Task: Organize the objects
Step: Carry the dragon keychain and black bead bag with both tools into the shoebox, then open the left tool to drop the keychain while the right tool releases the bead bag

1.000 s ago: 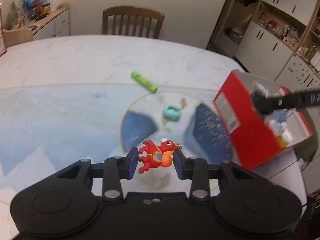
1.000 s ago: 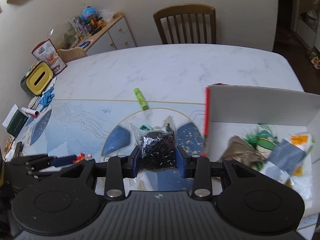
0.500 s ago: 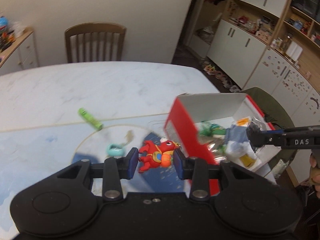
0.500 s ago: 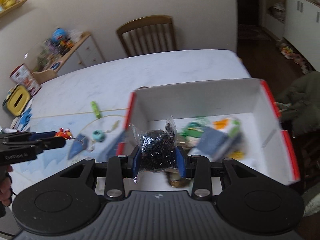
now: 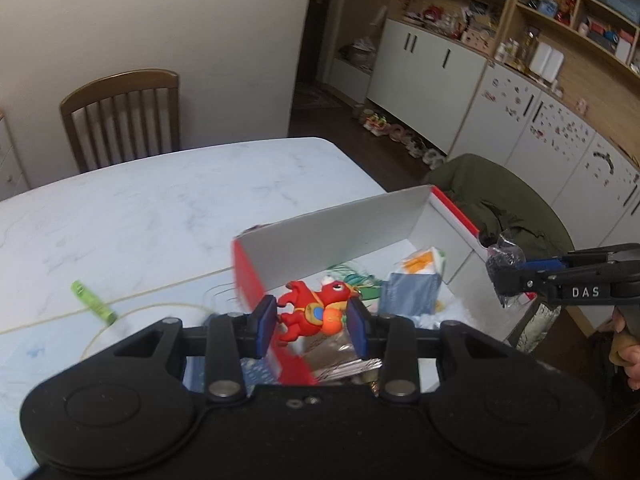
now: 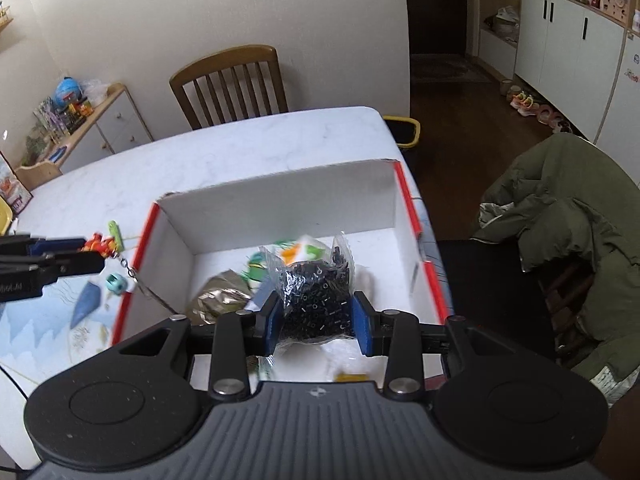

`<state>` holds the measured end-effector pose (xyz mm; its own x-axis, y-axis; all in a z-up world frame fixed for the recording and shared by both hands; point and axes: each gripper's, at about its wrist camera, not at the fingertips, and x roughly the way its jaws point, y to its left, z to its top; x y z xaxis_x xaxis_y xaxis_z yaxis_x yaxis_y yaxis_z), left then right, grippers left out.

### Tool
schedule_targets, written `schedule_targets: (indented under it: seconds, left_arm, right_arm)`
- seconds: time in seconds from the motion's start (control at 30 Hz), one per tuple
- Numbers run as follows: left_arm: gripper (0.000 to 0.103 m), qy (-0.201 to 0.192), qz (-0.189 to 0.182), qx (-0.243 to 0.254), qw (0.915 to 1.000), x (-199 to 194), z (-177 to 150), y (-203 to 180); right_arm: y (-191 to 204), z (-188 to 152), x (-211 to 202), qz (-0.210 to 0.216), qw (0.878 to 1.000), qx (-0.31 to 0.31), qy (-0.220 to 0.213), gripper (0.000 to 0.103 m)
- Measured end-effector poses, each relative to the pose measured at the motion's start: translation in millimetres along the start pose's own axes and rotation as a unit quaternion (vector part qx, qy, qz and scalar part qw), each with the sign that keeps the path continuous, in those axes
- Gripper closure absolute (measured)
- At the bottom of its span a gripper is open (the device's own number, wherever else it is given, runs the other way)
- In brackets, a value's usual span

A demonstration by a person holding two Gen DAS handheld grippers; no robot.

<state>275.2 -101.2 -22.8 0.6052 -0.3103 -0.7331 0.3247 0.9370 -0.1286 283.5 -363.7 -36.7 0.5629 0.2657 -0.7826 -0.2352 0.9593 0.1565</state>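
Green tube [image 5: 93, 301] lies on the table [image 5: 160, 200] at 9 o'clock of the left wrist view, well apart from the box. Left gripper [image 5: 312, 322] clamps the red dragon keychain [image 5: 312, 310], held at the box's red left wall [image 5: 248, 276]; its chain dangles over that wall. Teal charm [image 6: 114, 283] rests on the table just outside the box. Open box [image 6: 280, 196] at centre, holding packets and wrappers. Right gripper [image 6: 318, 324] pinches the clear bag of black beads [image 6: 316, 300] above the box interior. Green jacket [image 6: 568, 216] on a chair at 3 o'clock.
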Motion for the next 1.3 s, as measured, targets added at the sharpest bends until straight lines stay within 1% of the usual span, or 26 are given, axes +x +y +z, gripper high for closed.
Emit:
schedule_targets:
  seconds: [0.2,0.37,0.6,0.67,0.77,1.07,1.3]
  left_arm:
    - [0.067,0.018,0.005,0.017,0.9997,34.6,13.1,-20.7]
    - [0.067,0.039,0.023,0.02,0.9988,66.8,19.4,-27.3]
    - [0.067,0.06,0.054,0.041,0.9959,101.9,24.0,-34.7]
    - [0.067,0.058,0.066,0.054,0.9947,109.4,23.2,-37.8]
    - [0.067,0.065,0.081,0.07,0.9921,122.7,22.1,-42.5]
    - [0.067,0.104,0.109,0.078,0.9856,152.4,19.7,-40.1]
    - [0.067,0.127,0.109,0.073,0.9832,164.6,19.9,-39.3]
  right_arm:
    - [-6.3,-5.8,14.9,-0.008,0.999,-0.029,0.019,0.067]
    - [-8.0,-7.8,31.0,-0.01,0.998,-0.051,0.035,0.067]
    - [-10.2,-7.2,51.3,-0.013,0.996,-0.073,0.05,0.067]
    - [-10.3,-8.4,55.3,-0.012,0.995,-0.08,0.056,0.067]
    - [-11.2,-9.1,62.3,-0.014,0.994,-0.087,0.065,0.067]
    - [-11.5,-6.6,71.5,-0.005,0.993,-0.1,0.068,0.067]
    - [-13.7,-2.2,76.8,0.005,0.993,-0.094,0.069,0.067]
